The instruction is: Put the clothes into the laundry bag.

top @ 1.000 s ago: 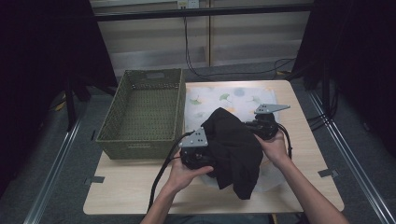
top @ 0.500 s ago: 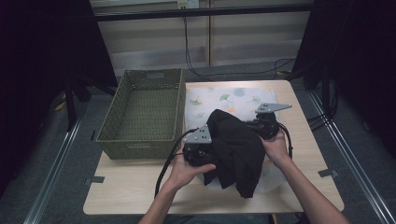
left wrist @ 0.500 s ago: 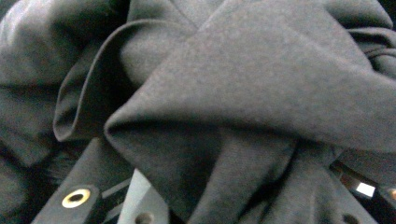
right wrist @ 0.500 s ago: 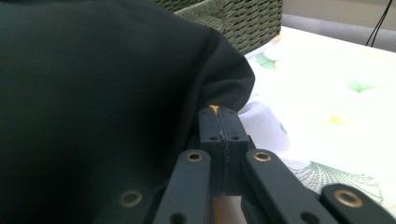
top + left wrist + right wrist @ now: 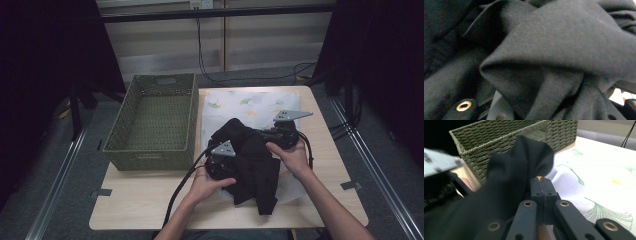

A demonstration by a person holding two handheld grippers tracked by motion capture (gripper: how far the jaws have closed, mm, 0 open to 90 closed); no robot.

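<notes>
Two tools met at a black garment [image 5: 252, 160] bunched on the patterned cloth [image 5: 235, 102] right of the green basket [image 5: 157, 120]. Right tool [image 5: 541, 185], jaws pressed together, pinched its far edge; left tool [image 5: 221, 160] sat buried in folds at the garment's left, grip unclear.

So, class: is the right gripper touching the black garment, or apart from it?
Touching. In the right gripper view the right gripper has its jaws pressed together on a fold of the black garment, which bunches up from the jaw tips with no gap.
</notes>
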